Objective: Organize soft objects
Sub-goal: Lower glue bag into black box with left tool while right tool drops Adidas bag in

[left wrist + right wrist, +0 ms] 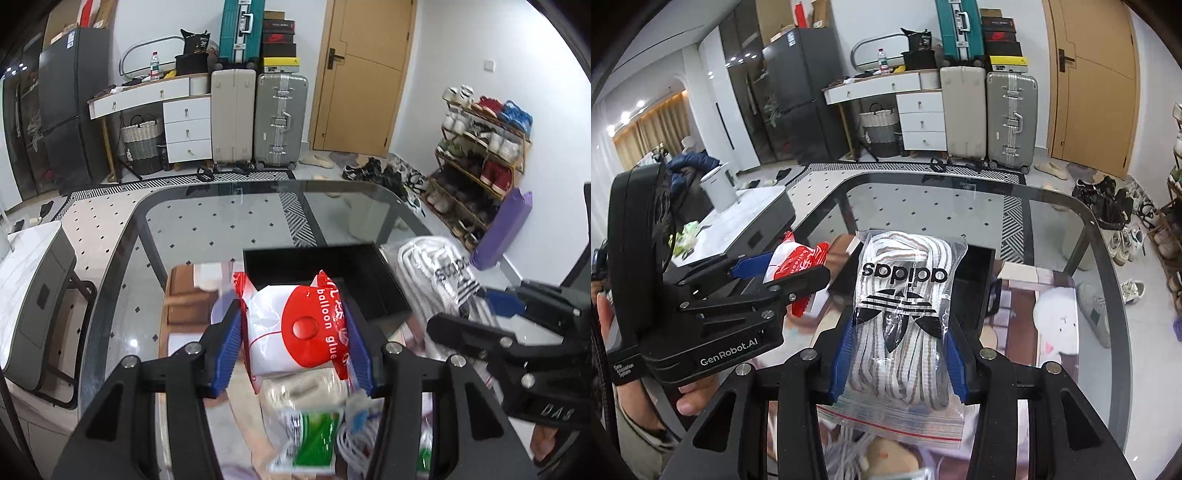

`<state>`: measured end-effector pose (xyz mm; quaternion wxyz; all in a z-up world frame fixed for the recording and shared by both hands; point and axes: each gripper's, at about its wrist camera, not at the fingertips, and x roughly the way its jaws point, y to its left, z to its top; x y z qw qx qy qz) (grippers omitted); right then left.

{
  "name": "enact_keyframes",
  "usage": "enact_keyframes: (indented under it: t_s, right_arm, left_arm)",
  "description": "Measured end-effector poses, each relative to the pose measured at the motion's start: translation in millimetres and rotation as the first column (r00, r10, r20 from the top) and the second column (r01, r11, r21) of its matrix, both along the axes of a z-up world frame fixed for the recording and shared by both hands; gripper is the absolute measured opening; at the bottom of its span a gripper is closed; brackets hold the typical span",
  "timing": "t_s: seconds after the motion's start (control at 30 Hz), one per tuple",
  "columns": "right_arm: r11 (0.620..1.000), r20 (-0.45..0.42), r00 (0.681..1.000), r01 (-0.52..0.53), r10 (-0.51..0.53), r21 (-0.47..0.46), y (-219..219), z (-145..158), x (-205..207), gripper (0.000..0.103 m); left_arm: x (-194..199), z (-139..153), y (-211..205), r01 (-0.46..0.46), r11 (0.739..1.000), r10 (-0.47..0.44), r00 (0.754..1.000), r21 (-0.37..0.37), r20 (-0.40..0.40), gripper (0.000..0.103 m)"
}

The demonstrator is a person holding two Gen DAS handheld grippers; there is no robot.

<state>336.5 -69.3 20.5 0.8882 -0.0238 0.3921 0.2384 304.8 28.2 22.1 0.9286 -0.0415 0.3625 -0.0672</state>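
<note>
Glue packet (295, 328), on the left, is clamped in the left gripper (293, 341); right of it, the right gripper (897, 354) pinches the laces bag (905, 314). Both hover near the black box (332, 266), seemingly empty; more bags wait below.

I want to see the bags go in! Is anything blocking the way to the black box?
Nothing visible does. The left hand-held gripper holds the balloon glue packet and the right hand-held gripper holds the shoelace bag, both just before the open black box.
</note>
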Motion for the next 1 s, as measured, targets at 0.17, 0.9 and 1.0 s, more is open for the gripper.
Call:
enact_keyframes:
  t_s: [0.17,0.9,1.0]
  right_arm:
    - [1.000,0.004,0.999,0.031,-0.031,-0.001,8.3,-6.2,31.9,0.044]
    - [0.993,-0.152,0.983,0.108,-0.101,0.040,9.9,-76.5,122.7,0.045]
    - [0.992,-0.173,0.980,0.110,-0.098,0.064,4.7,-79.8,122.9,0.048]
  left_arm:
    - [25.8,-4.9,0.2,-0.011,1.000,0.011,1.000,-0.018,-0.011,0.052]
    - [76.2,-57.9,-3.5,-0.069,0.998,0.069,0.989,0.004,-0.132,0.051]
    - [77.0,-57.4,-1.4,-0.073,0.997,0.069,0.988,-0.019,-0.135,0.053]
